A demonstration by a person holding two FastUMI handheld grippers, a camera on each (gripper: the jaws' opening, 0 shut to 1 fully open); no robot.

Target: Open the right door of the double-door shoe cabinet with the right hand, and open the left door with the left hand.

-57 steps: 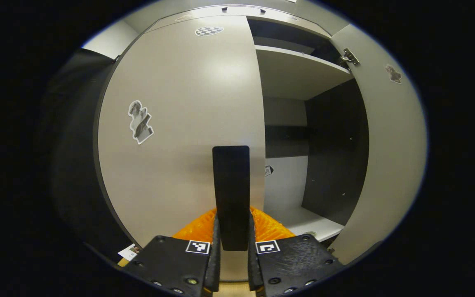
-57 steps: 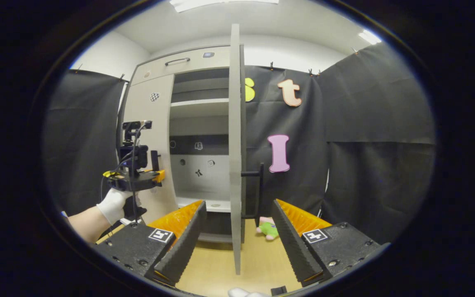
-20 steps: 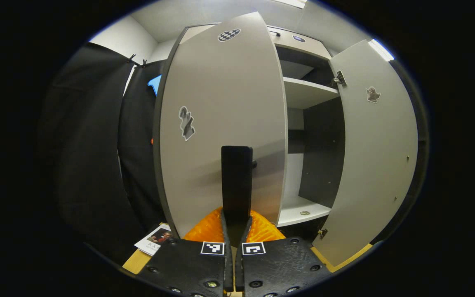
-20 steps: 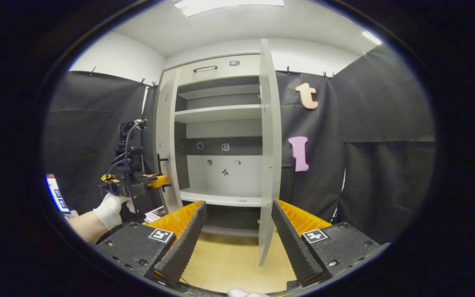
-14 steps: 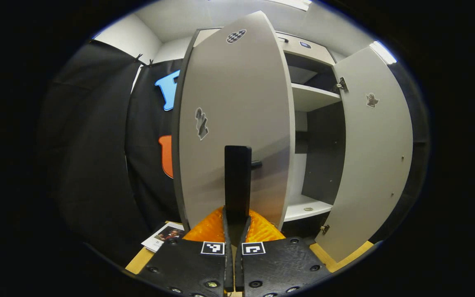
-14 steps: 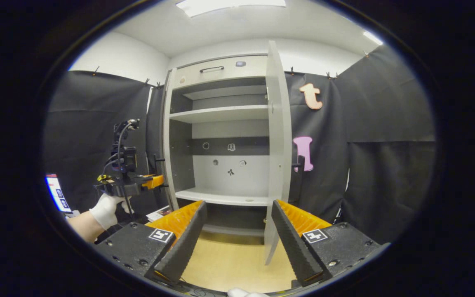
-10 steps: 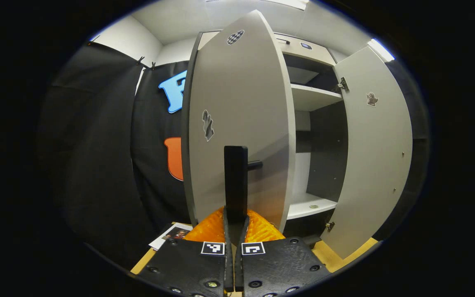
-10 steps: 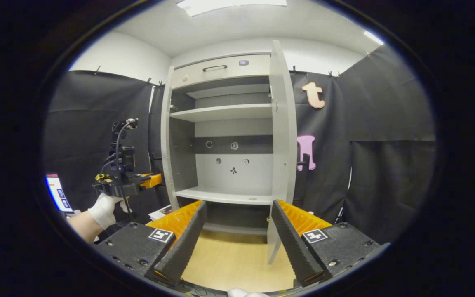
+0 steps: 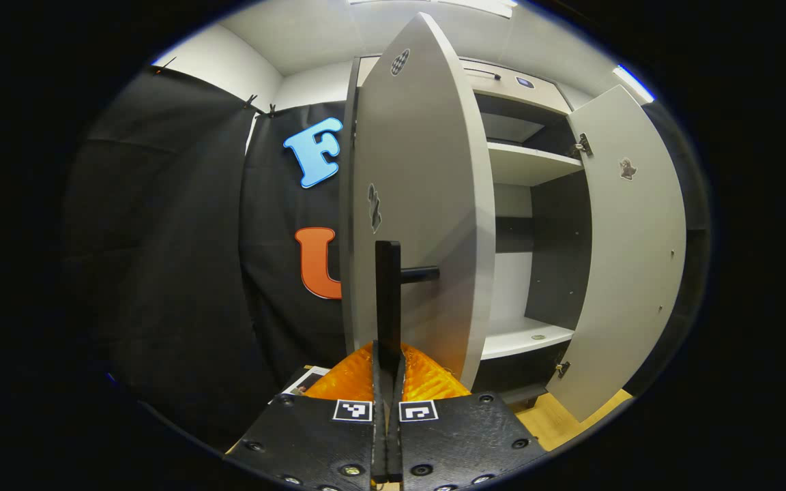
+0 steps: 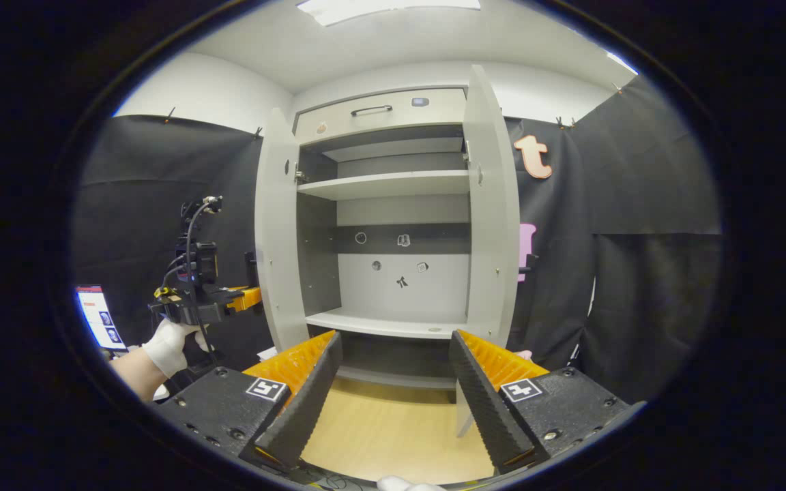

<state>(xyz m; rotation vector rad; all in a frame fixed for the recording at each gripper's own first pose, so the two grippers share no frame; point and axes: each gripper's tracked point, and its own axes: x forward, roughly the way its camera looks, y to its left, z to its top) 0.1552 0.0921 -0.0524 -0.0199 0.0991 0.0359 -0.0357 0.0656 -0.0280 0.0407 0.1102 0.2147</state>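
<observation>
In the left gripper view, the booth cloth [image 9: 181,225] hangs at the far left, and just right of it my left door [image 9: 427,204] stands swung out nearly edge-on to me. My left gripper [image 9: 387,354] is clamped on its dark handle [image 9: 387,300]: both fingers press against the upright bar, which rises straight between them, and a short post joins the bar to the door face. A photo card [image 9: 301,383] lies on the floor beside the fingers, low on the left. Right of the door the cabinet [image 9: 522,164] is open, with a pale shelf across the upper part and another low down, where a small round thing that I cannot make out lies. Farthest right, the right door [image 9: 632,252] stands wide open with its inner face toward me, a hinge at its top corner. In the right gripper view, from the left, my gloved left hand [image 10: 168,344] holds the left gripper [image 10: 246,299] against the outer side of the left door [image 10: 275,232], near a small screen [image 10: 98,317]. The cabinet [image 10: 379,112] sits in the middle, both doors swung out, its shelves bare but for small stickers on the back panel. The right door [image 10: 492,211] is at the right. My right gripper [image 10: 393,382] hangs apart from it above the wooden floor [image 10: 386,436], fingers spread wide, holding nothing.
</observation>
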